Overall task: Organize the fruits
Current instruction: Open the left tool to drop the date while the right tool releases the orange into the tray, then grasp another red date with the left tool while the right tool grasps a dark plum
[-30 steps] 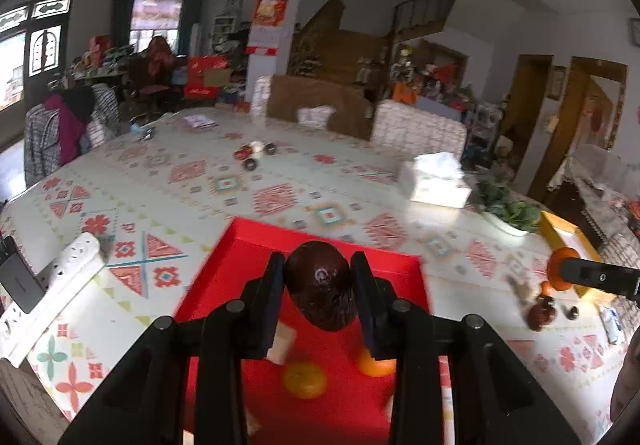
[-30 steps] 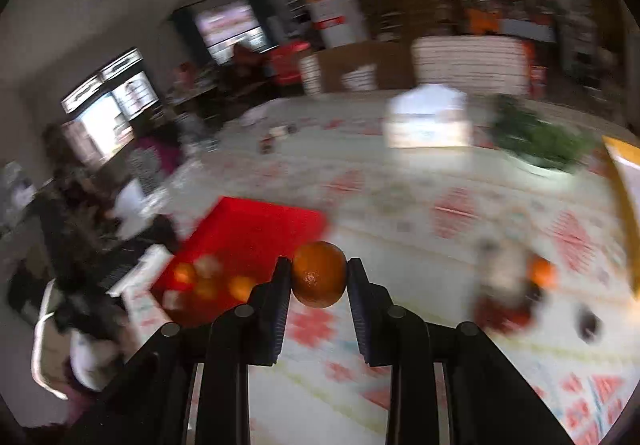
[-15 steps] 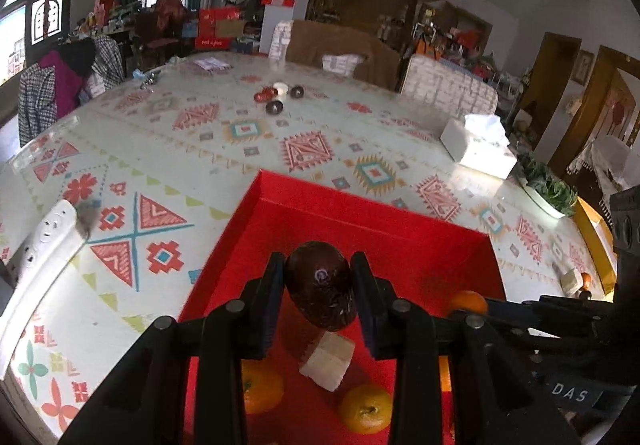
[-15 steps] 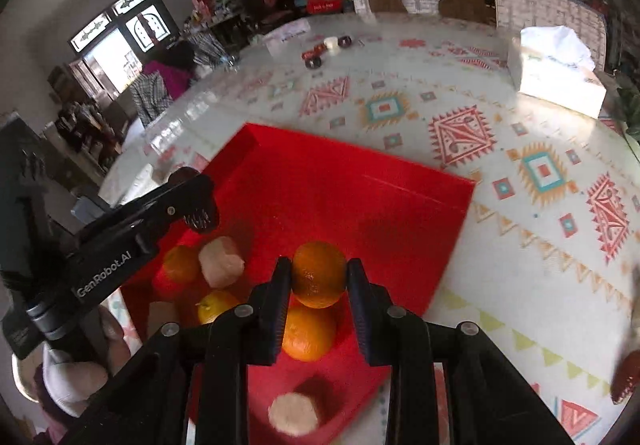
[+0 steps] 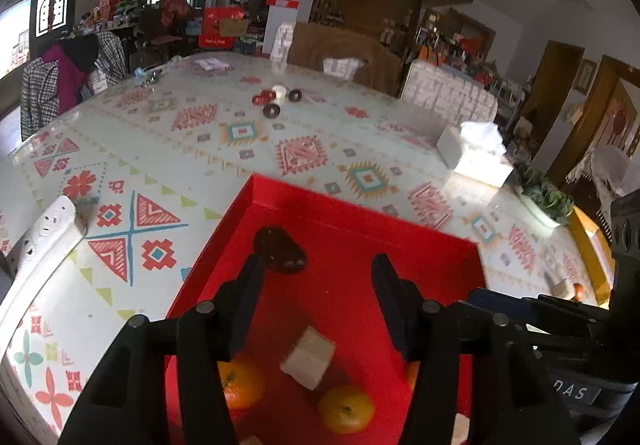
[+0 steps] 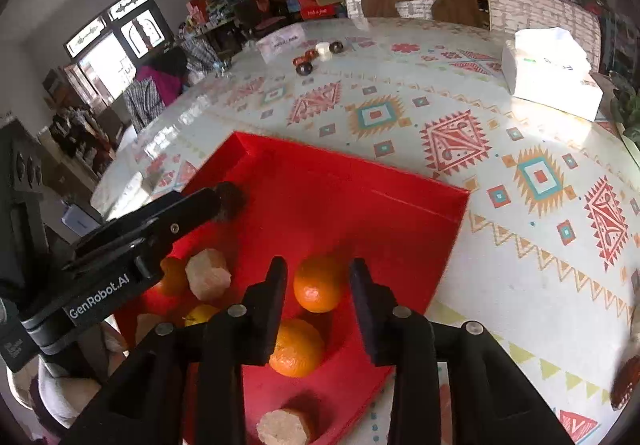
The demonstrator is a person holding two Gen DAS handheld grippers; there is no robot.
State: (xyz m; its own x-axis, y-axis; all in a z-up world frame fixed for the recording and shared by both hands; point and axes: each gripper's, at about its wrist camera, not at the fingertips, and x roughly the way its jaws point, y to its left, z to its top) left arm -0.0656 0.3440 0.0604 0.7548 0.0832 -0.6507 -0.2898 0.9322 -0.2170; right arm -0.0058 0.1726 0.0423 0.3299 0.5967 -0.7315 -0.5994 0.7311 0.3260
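Right tool (image 6: pixel 318 287) over the near part of the red tray (image 6: pixel 400 213), jaws opening, spread with a gap either side of the orange (image 6: pixel 318 285) between them; pads not pressing it. A second orange (image 6: pixel 298 349) lies just nearer in the tray, a pale peeled chunk (image 6: pixel 280 427) at the near edge, another pale chunk (image 6: pixel 208 275) to the left beside more oranges. Left tool (image 5: pixel 316 289) also over the tray, jaws opening and wide apart, nothing pinched. A white cube-shaped piece (image 5: pixel 308 357) and two oranges (image 5: pixel 346 409) sit below it. Dark brown fruit (image 5: pixel 280 249) lies on the tray floor just past the left finger tip, clear of both pads. Tray rests on a patterned tabletop (image 5: pixel 180 149). Farther out: white power strip (image 5: pixel 44 237) at left, tissue box (image 6: pixel 552 81), small dark and red round items (image 5: pixel 276 99) mid-tabletop. Chairs and cluttered room behind.
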